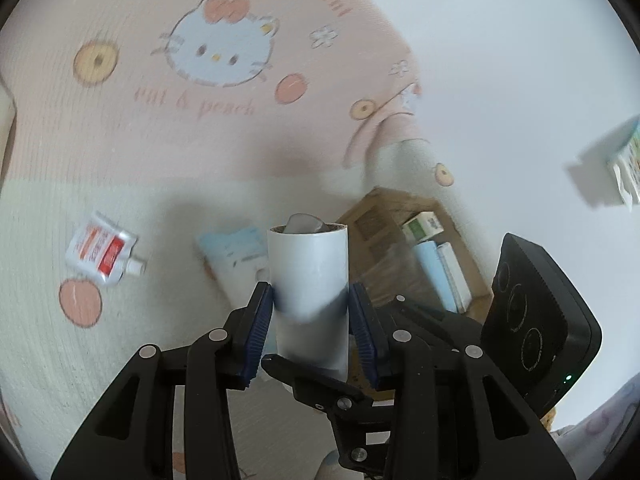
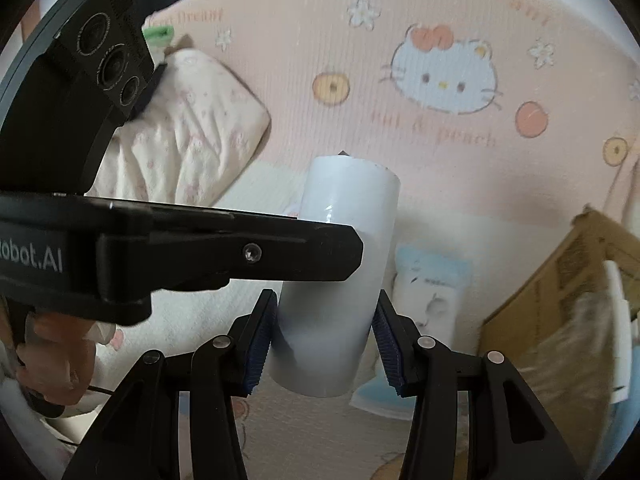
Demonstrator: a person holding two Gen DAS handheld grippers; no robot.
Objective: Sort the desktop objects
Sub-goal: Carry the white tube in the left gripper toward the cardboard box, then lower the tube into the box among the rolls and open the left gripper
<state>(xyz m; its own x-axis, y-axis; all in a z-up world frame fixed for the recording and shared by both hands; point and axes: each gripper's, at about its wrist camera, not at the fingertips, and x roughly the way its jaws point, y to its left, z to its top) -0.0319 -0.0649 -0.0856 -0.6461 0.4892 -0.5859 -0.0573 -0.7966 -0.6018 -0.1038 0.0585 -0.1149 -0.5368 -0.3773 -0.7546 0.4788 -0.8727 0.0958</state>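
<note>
A white roll with a cardboard core (image 1: 308,276) stands between the blue pads of my left gripper (image 1: 313,304), which is shut on it. The same white roll (image 2: 340,264) also sits between the pads of my right gripper (image 2: 325,320), which closes on its lower part. The left gripper's finger (image 2: 256,256) crosses the right wrist view and touches the roll's left side. The roll is held above a cat-print mat (image 1: 120,128).
A cardboard box (image 1: 404,256) holding small boxes and a booklet lies right of the roll; it also shows in the right wrist view (image 2: 560,300). A red-and-white pouch (image 1: 102,250) lies to the left, a light blue packet (image 1: 232,256) behind the roll. A folded cloth (image 2: 188,128) lies far left.
</note>
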